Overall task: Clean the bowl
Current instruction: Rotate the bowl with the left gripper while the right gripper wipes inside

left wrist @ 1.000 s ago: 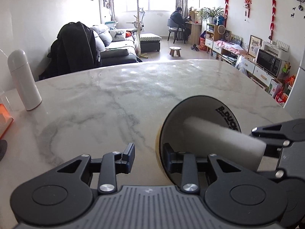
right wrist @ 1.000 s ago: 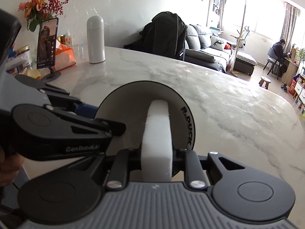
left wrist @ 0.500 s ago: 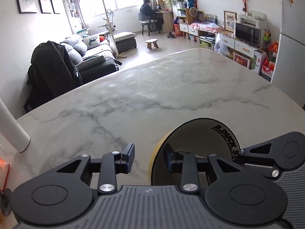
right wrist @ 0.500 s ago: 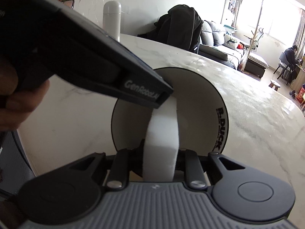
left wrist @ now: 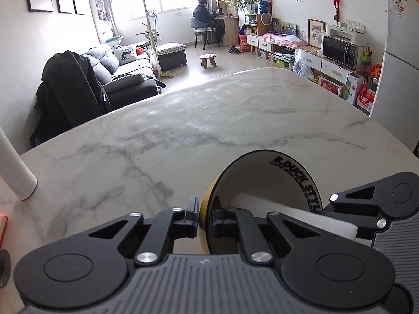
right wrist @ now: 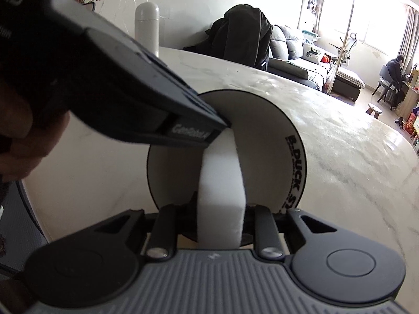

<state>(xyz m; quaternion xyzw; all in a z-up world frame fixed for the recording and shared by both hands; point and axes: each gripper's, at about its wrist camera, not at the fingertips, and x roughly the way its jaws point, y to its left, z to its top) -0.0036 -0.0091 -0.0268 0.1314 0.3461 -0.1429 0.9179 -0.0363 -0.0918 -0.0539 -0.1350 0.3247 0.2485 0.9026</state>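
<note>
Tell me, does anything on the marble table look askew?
Only the yellow, white-lined bowl: it lies tipped on its side, rim pinched by the left gripper, whose jaws just closed. The right gripper holds a white sponge block inside. Nothing spilled.

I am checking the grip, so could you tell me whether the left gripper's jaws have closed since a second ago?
Yes. The left gripper has just closed on the bowl rim.

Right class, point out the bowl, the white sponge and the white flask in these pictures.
bowl [right wrist: 264, 141]: right wrist view, bare white inside.
white sponge [right wrist: 222, 196]: right wrist view, its front face.
white flask [right wrist: 146, 28]: right wrist view, its body.
</note>
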